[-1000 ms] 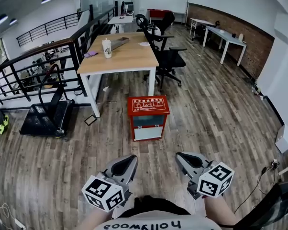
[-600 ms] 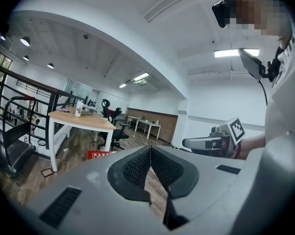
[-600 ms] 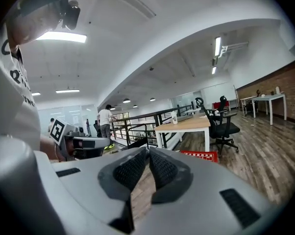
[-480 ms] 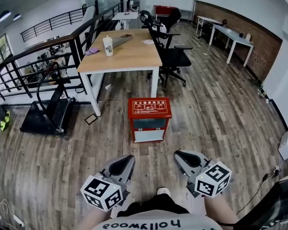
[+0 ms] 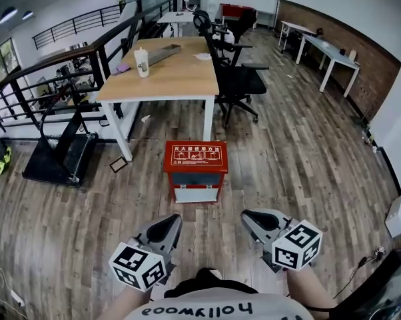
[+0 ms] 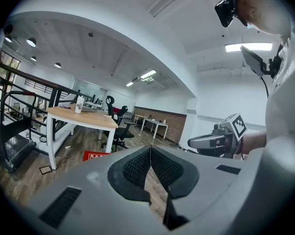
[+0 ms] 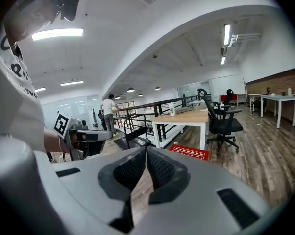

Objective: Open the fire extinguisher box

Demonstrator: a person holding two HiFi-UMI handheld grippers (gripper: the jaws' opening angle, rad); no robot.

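A red fire extinguisher box (image 5: 195, 171) with a printed red lid and a pale front panel stands on the wood floor in front of a desk; its lid is down. The box also shows as a red strip in the left gripper view (image 6: 95, 155) and the right gripper view (image 7: 189, 152). My left gripper (image 5: 173, 220) hangs short of the box, at lower left, shut and empty. My right gripper (image 5: 249, 216) is at lower right, also shut with nothing in it. Both tips point toward the box, well apart from it.
A wooden desk (image 5: 162, 75) with a white cup (image 5: 141, 62) stands behind the box, with black office chairs (image 5: 235, 79) to its right. A black railing (image 5: 47, 85) and a treadmill (image 5: 57, 153) are at the left. White tables (image 5: 327, 55) line the brick wall.
The box has come nearer and lower in the head view as both grippers moved forward toward it. Both stay shut.
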